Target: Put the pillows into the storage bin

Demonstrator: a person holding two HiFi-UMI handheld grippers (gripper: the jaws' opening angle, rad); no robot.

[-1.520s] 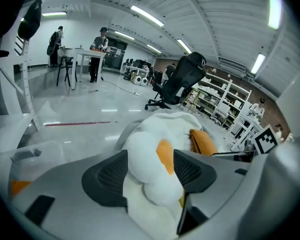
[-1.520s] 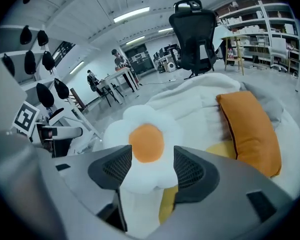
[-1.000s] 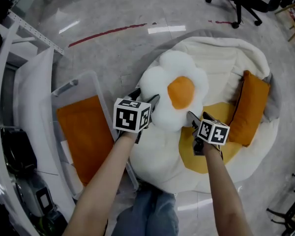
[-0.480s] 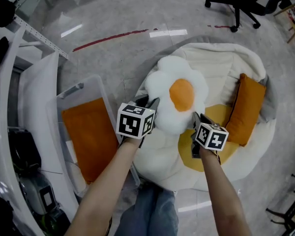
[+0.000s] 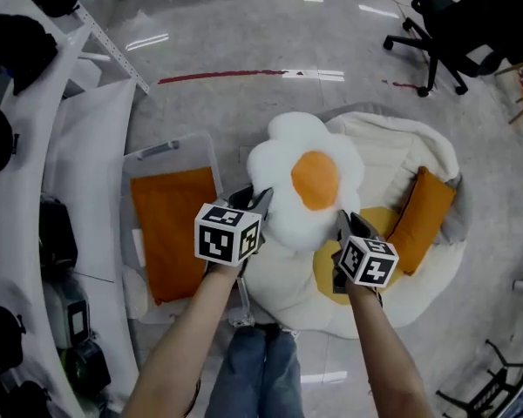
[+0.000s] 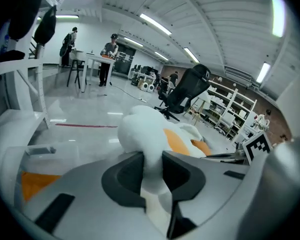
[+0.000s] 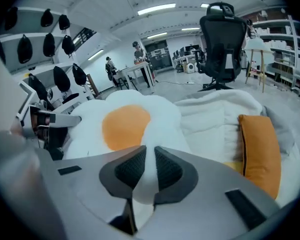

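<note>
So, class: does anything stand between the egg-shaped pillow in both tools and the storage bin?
Nothing visible does. The egg pillow, pinched by the left tool and right tool, is beside the storage bin, whose top is open; an orange pillow lies inside.

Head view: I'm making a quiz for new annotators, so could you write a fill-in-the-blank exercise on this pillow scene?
The left gripper and the right gripper are both shut on the white pillow, whose centre patch is ____.
The storage bin holds ____ orange pillow.
A second orange pillow lies ____ the bin.

Missing words: orange; one; outside
</note>
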